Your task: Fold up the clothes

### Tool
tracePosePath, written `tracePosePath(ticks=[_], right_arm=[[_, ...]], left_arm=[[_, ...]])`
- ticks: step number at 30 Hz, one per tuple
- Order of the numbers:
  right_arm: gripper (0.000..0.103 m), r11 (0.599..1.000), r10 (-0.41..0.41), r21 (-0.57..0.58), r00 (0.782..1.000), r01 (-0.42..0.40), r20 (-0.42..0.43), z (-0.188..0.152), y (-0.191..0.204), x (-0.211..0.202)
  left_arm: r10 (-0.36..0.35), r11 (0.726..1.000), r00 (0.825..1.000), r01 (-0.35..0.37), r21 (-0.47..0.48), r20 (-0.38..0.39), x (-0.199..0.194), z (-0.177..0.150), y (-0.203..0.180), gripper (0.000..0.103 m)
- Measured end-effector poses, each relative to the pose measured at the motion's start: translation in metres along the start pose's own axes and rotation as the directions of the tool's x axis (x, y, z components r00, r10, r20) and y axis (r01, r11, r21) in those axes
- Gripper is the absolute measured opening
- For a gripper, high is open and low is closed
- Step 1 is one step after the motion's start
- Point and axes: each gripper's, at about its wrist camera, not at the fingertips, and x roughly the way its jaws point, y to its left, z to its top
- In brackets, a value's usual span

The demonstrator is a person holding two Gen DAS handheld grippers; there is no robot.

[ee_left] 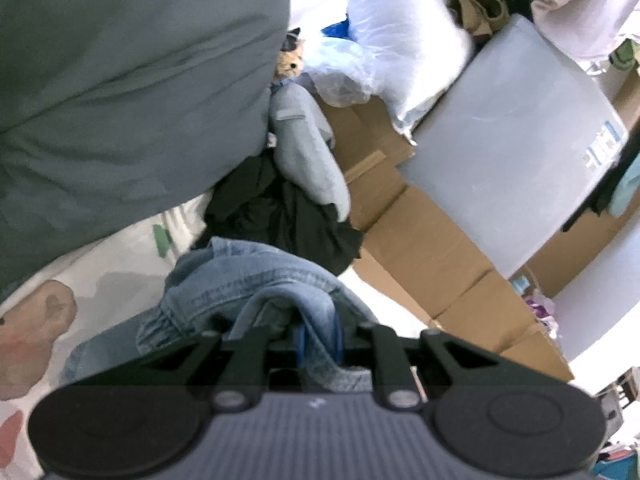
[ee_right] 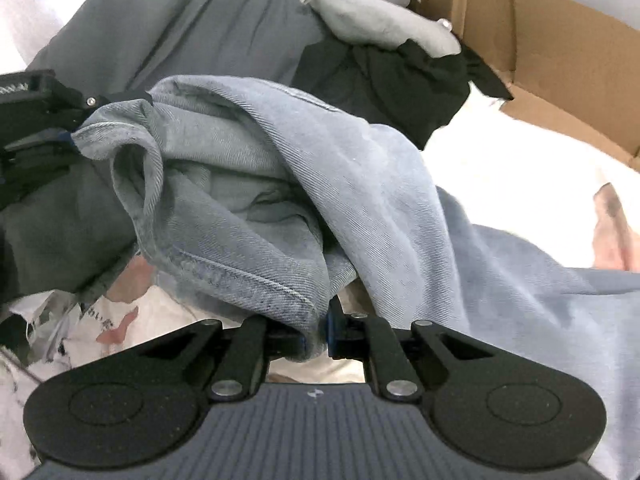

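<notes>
- Pinching a hem of the jeans (ee_right: 280,184), the right tongs (ee_right: 316,336) are clamped on it.
- Left tongs (ee_left: 316,344) grip another jeans edge.
- Ahead: black cloth (ee_right: 384,80), boxes (ee_left: 432,248) crowding right; white sheet (ee_right: 500,160) open beyond.

Left gripper (ee_left: 318,344) and right gripper (ee_right: 316,338) both clamped on denim.

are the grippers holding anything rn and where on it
Both hold the denim garment: the right gripper pinches its stitched hem edge, the left gripper a bunched fold of the cloth.
</notes>
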Motion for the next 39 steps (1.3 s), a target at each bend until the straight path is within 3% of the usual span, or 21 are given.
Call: tracePosePath(ticks=[11,12,14,15,16,21,24,26,35,39], right_arm=[[0.007,0.997,-0.06,0.048,0.997,0.062,-0.047,0.004,-0.044,-0.062],[0.007,0.996,-0.064,0.051,0.997,0.067,-0.049,0.003,-0.046,-0.064],[0.007,0.994,-0.082,0.067,0.995,0.085,-0.052,0.001,-0.053,-0.067],[0.007,0.992,-0.093,0.078,0.994,0.097,-0.054,0.0,-0.058,-0.067],[0.007,0.99,-0.105,0.09,0.993,0.109,-0.055,-0.001,-0.063,-0.068],[0.007,0.97,-0.18,0.155,0.982,0.187,-0.063,-0.004,-0.097,-0.075],[0.007,0.962,-0.208,0.163,0.974,0.22,-0.085,-0.009,-0.112,-0.08],[0.006,0.956,-0.222,0.172,0.97,0.237,-0.104,-0.015,-0.12,-0.081],[0.006,0.947,-0.257,0.166,0.959,0.275,-0.121,-0.035,-0.129,-0.081],[0.006,0.941,-0.268,0.18,0.955,0.288,-0.125,-0.041,-0.134,-0.077]], left_arm=[[-0.064,0.998,0.995,0.063,-0.014,-0.082,-0.021,-0.017,-0.002,0.021],[-0.062,0.998,0.994,0.061,-0.019,-0.085,-0.023,-0.019,0.0,0.023],[-0.061,0.998,0.994,0.058,-0.031,-0.089,-0.028,-0.022,0.003,0.04],[-0.06,0.998,0.994,0.056,-0.036,-0.092,-0.03,-0.024,0.004,0.054],[-0.059,0.998,0.994,0.055,-0.042,-0.094,-0.032,-0.025,0.006,0.058],[-0.05,0.997,0.993,0.043,-0.07,-0.109,-0.042,-0.033,0.014,0.058],[0.006,0.995,0.987,-0.021,-0.093,-0.158,-0.022,-0.044,0.027,0.058],[-0.005,0.994,0.983,-0.016,-0.108,-0.185,-0.005,-0.056,0.03,0.058],[-0.04,0.988,0.941,-0.013,-0.156,-0.337,0.053,-0.117,0.039,0.058],[-0.069,0.98,0.925,-0.008,-0.2,-0.375,0.07,-0.135,0.043,0.064]])
